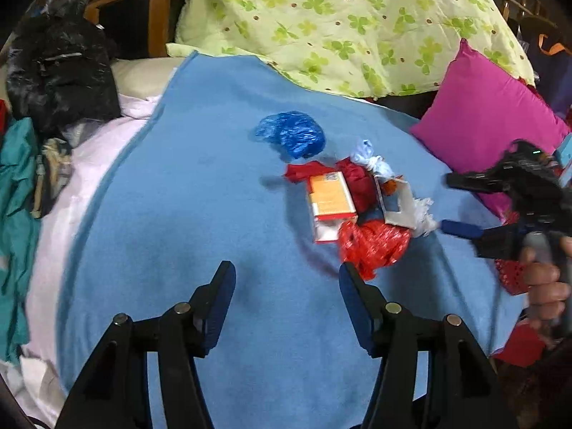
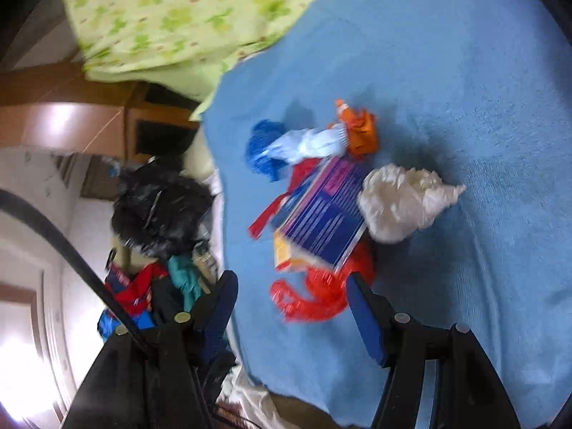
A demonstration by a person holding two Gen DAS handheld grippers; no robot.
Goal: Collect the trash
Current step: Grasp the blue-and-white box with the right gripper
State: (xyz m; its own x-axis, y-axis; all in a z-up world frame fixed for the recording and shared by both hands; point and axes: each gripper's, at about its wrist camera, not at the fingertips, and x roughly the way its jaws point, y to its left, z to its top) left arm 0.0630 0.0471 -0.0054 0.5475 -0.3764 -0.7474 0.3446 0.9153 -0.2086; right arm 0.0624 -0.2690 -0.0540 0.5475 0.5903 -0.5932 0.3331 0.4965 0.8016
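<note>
My left gripper (image 1: 286,286) hangs spread and empty over the blue blanket (image 1: 200,214) — the trash pile (image 1: 350,200) lies ahead, right of its tips. My right gripper (image 2: 291,295), jaws apart, holds nothing — the red bag (image 2: 321,293) lies between its tips.

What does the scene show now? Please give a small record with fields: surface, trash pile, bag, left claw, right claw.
surface: light blue blanket over a bed
trash pile: crumpled blue plastic bag, orange cardboard box, crumpled red plastic bag, white crumpled plastic, lying close together
bag: black plastic trash bag beside the blanket's edge
left claw: open, empty, above the blanket
right claw: open, empty, near the red bag
</note>
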